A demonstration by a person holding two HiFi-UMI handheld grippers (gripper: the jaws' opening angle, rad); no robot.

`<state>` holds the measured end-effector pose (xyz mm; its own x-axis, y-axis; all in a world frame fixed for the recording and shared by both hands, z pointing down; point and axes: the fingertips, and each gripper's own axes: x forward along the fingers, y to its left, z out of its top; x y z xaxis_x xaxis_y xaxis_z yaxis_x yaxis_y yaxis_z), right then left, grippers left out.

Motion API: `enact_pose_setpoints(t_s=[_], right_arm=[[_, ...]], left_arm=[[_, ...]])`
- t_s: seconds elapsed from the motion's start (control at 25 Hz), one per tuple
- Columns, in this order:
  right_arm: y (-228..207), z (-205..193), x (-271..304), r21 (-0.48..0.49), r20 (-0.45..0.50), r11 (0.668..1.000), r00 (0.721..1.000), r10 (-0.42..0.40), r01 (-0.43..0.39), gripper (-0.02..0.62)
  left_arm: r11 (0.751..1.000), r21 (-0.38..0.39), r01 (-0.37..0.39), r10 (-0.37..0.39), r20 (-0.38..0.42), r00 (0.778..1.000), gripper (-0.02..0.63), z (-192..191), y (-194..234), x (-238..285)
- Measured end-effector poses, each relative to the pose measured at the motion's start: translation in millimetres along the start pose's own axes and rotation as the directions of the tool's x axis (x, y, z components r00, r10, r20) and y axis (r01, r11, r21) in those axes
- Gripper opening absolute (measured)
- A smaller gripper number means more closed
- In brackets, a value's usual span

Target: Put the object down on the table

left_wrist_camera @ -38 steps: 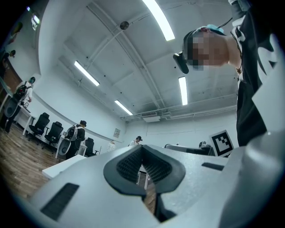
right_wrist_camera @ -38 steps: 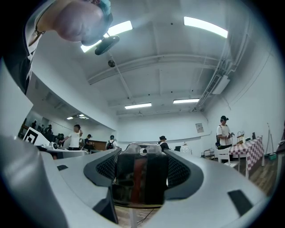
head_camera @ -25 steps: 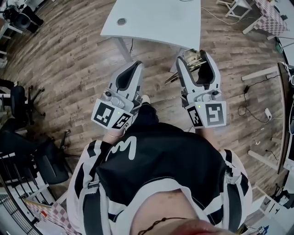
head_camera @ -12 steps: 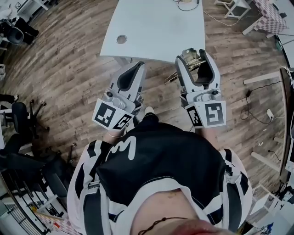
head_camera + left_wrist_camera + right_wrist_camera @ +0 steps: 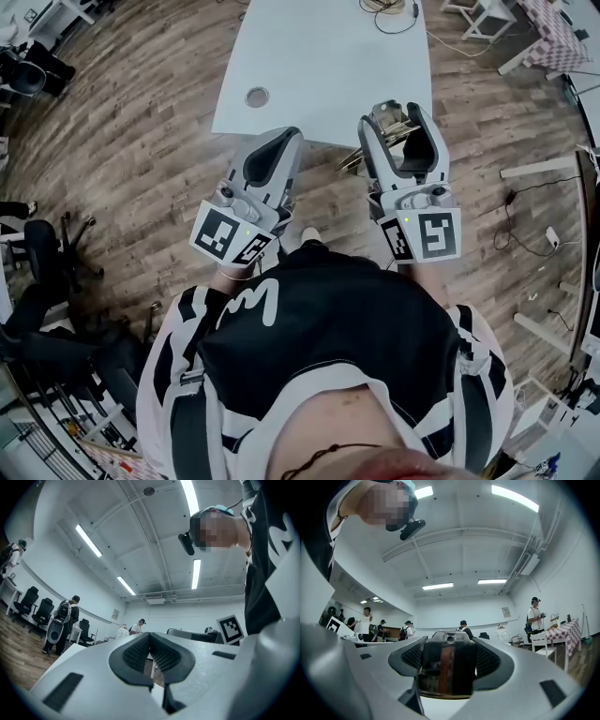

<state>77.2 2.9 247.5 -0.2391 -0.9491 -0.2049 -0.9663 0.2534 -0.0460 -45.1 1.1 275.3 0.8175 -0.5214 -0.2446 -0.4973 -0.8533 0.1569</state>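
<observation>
Right gripper [image 5: 398,120]: jaws clamped on a shiny metal holder [image 5: 446,667], which fills the gap between the pads.
Holder: held in the air between the right jaws, over the counter's near edge and not resting on it; I cannot tell how high it hangs.
Sticks [image 5: 353,157]: thin and wooden, jutting from the holder toward the left gripper, out over the floor just short of the counter edge.
Left gripper [image 5: 274,142]: jaws closed, pads meeting at the tips, with nothing between them.
Left gripper place: tips just at the counter's near edge, body back over the floor, near the right gripper but apart from it.
Counter [image 5: 323,66]: white; its near edge runs across just under both grippers' tips.
Open room on counter: a wide bare stretch ahead of both grippers.
Hole [image 5: 256,96]: round, near the counter's front left corner, just beyond the left gripper.
Cables [image 5: 389,13]: coiled at the counter's far end, well apart from the grippers.
Floor [image 5: 141,141]: wood planks open on both sides of the counter.
Chairs [image 5: 42,239]: dark, far to the left.
</observation>
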Motion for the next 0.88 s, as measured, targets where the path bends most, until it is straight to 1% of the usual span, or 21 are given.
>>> enact_pose_setpoints(t_s=[0.32, 0.52, 0.72, 0.88], right_arm=[[16, -12, 13, 0.014, -0.019, 1.0, 1.0, 0.025, -0.025, 0.299], [23, -14, 18, 0.018, -0.023, 0.998, 0.998, 0.053, -0.052, 0.3], [27, -7, 16, 0.008, 0.0, 0.999, 0.999, 0.05, -0.05, 0.299], [27, -7, 16, 0.007, -0.002, 0.999, 0.999, 0.035, -0.035, 0.299]], left_arm=[[1.0, -0.006, 0.0, 0.0, -0.003, 1.0, 0.005, -3, 11, -6], [1.0, -0.001, -0.014, 0.014, 0.007, 1.0, 0.005, 1, 13, -8], [1.0, 0.009, -0.012, 0.012, 0.014, 1.0, 0.005, 4, 14, -11], [1.0, -0.004, -0.004, 0.004, 0.002, 1.0, 0.005, 1, 17, -11]])
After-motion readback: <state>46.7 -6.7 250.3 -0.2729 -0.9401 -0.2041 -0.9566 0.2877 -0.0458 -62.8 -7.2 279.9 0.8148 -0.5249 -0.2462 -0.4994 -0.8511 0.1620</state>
